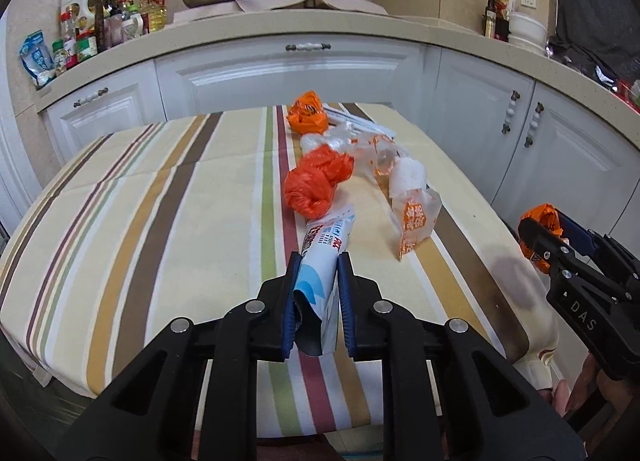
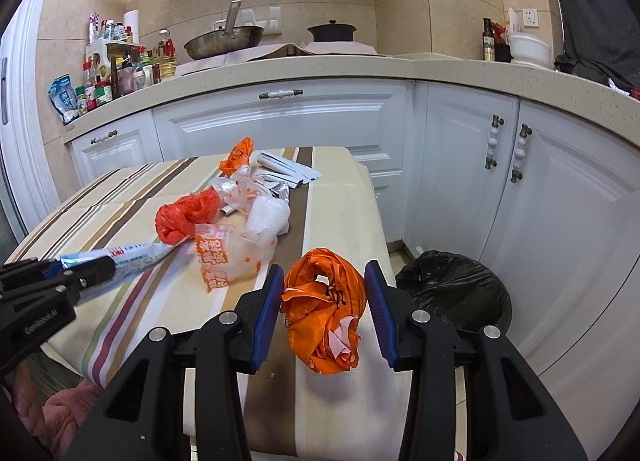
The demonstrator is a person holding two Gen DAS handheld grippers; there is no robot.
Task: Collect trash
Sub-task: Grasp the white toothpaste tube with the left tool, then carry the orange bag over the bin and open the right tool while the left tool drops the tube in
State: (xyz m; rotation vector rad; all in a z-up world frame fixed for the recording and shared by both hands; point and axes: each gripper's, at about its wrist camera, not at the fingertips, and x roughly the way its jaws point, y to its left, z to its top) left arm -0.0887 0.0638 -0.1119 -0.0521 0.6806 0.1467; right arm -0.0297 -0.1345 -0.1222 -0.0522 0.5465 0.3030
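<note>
My left gripper (image 1: 318, 261) is shut on a blue and white wrapper (image 1: 320, 261) above the striped table (image 1: 160, 201); it also shows in the right wrist view (image 2: 94, 267) with the wrapper (image 2: 136, 255). My right gripper (image 2: 324, 277) is closed around a crumpled orange bag (image 2: 324, 301), held near the table's right edge; it also shows in the left wrist view (image 1: 540, 233). On the table lie a red-orange knotted bag (image 1: 316, 181), an orange-printed clear wrapper (image 1: 414, 217), a white foam lump (image 1: 406, 177) and another orange bag (image 1: 308, 113).
A bin lined with a black bag (image 2: 456, 293) stands on the floor right of the table, by white cabinets (image 2: 520, 201). The counter behind holds a pan (image 2: 224, 41), a pot (image 2: 332, 33) and bottles (image 2: 120, 73). White packets (image 2: 288, 169) lie at the table's far end.
</note>
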